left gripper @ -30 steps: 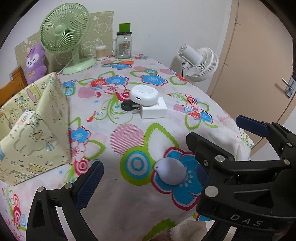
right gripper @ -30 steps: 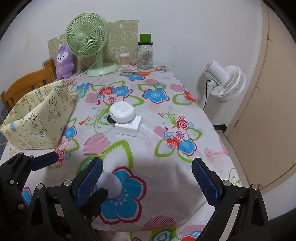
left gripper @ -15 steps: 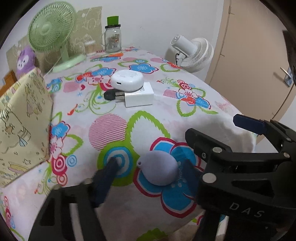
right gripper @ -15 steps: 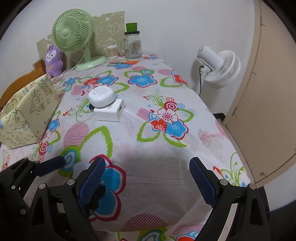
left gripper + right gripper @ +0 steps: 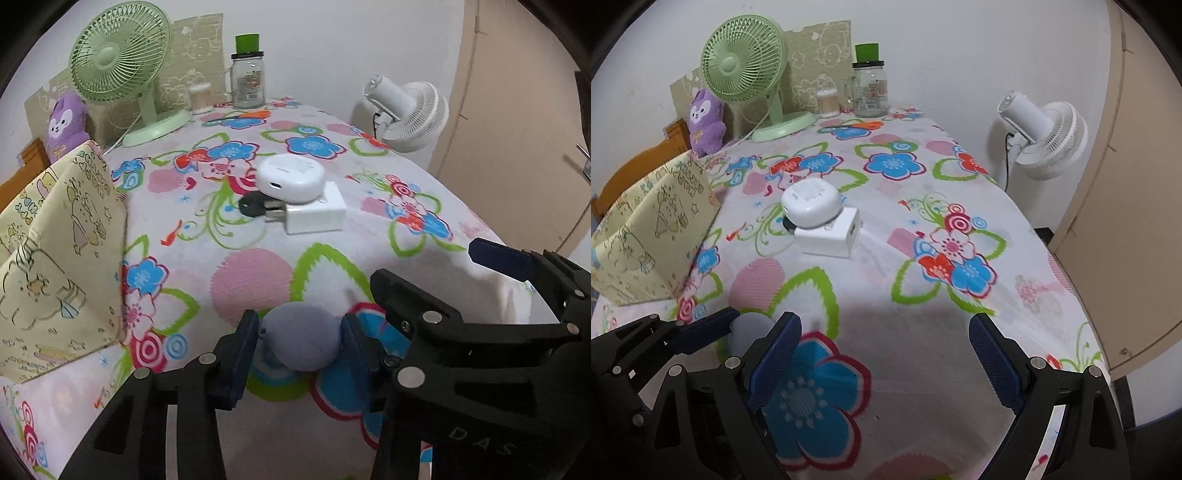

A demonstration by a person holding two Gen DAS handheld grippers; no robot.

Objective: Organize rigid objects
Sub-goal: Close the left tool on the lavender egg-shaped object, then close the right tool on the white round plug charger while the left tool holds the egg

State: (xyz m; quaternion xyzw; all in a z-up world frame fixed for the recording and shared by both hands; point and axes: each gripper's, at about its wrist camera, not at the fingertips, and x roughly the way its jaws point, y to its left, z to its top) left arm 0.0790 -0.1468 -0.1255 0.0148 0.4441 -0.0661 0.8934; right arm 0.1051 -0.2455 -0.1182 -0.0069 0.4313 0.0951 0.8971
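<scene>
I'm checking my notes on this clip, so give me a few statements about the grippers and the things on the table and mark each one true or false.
1. The left gripper is closed on the grey egg-shaped thing. True.
2. The right gripper is holding the white charger block. False: it is open and empty, near the table's front edge.
3. The round white case rests partly on the charger block. True.
4. The green fan stands on the floor. False: it stands on the table, at the back; the white fan is off the table, beside it.
5. The yellow patterned box is left of the egg-shaped thing. True.
</scene>
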